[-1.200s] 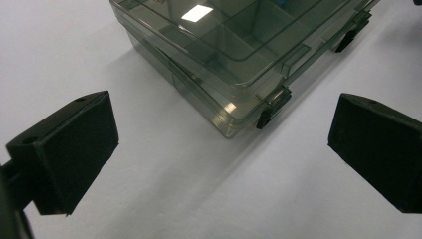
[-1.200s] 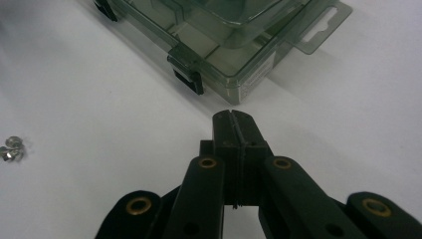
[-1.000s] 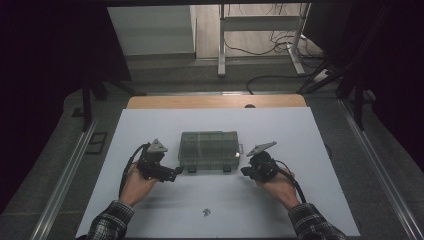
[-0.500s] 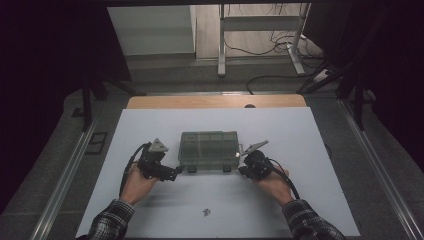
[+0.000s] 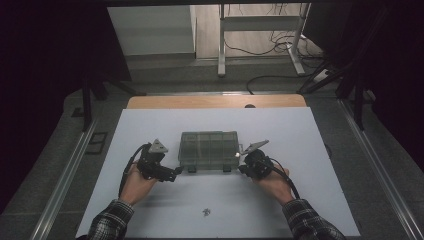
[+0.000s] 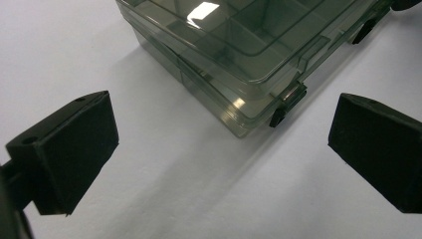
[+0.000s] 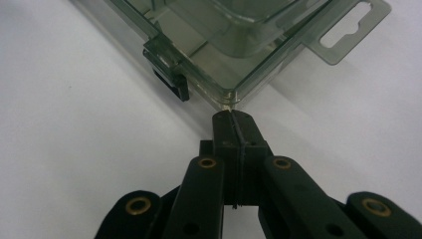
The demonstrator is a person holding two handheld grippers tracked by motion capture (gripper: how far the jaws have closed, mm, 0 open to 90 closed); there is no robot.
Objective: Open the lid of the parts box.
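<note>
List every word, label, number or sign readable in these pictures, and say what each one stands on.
No readable text in any view.
Clear smoky-green plastic compartment box: lid, latches and hang tab carry no lettering.
White tabletop sheet: blank.
Small dark speck on the sheet's near side: too small to tell whether it is a mark or an object.

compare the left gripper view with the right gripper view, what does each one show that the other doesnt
Left gripper view: the left gripper with jaws wide apart and nothing between them, and the organizer box's divided compartments under its lid.
Right gripper view: the right gripper with jaws shut together at a box corner, plus the hang tab.
Both: the clear compartment organizer box, a dark latch on it, and the white table.
</note>
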